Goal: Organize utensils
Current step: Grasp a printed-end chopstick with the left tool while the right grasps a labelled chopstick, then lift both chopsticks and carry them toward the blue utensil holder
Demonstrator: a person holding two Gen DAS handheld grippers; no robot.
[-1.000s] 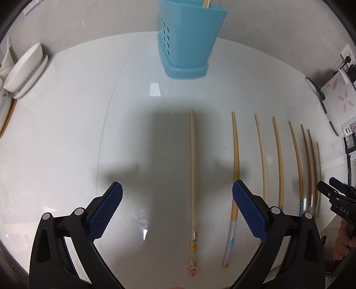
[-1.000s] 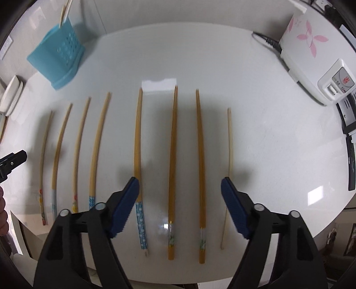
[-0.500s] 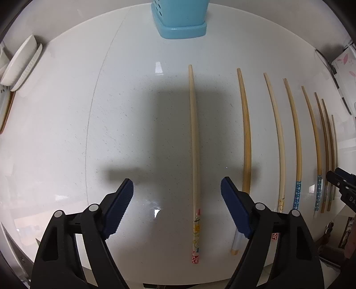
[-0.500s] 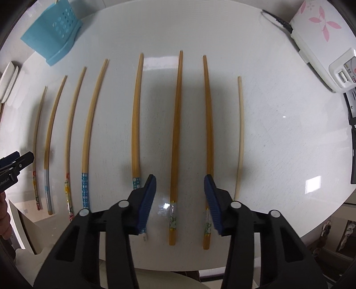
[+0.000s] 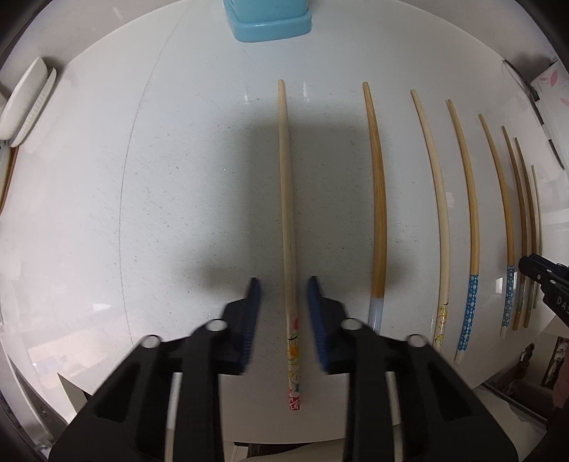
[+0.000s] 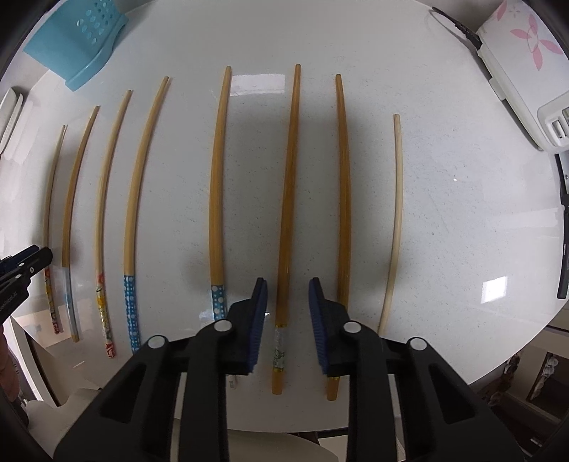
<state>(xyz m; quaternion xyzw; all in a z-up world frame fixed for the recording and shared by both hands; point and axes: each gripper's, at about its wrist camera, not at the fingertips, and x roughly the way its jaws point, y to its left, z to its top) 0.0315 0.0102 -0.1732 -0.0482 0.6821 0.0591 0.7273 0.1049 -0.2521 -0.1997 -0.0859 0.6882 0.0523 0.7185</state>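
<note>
1. A white speckled countertop (image 5: 170,184) is carrying a row of chopsticks lying parallel, well apart, with a blue utensil holder (image 5: 269,19) standing at the far edge.
2. The left gripper (image 5: 284,302) is pointing straight down, straddling the leftmost chopstick (image 5: 286,213) near its flower-patterned end; its jaws have just been closing, and a narrow gap is showing on each side of the stick.
3. The right gripper (image 6: 288,302) is likewise closing around a darker chopstick (image 6: 288,199), not yet pinching it.
4. Each stick's long axis is running away from its gripper, across the closing direction.
5. Neighbouring sticks, a dotted chopstick (image 6: 217,199) and another dark one (image 6: 343,199), are lying just outside the right pads (image 6: 259,320).
6. A white appliance (image 6: 522,64) is sitting clear of the row.
</note>
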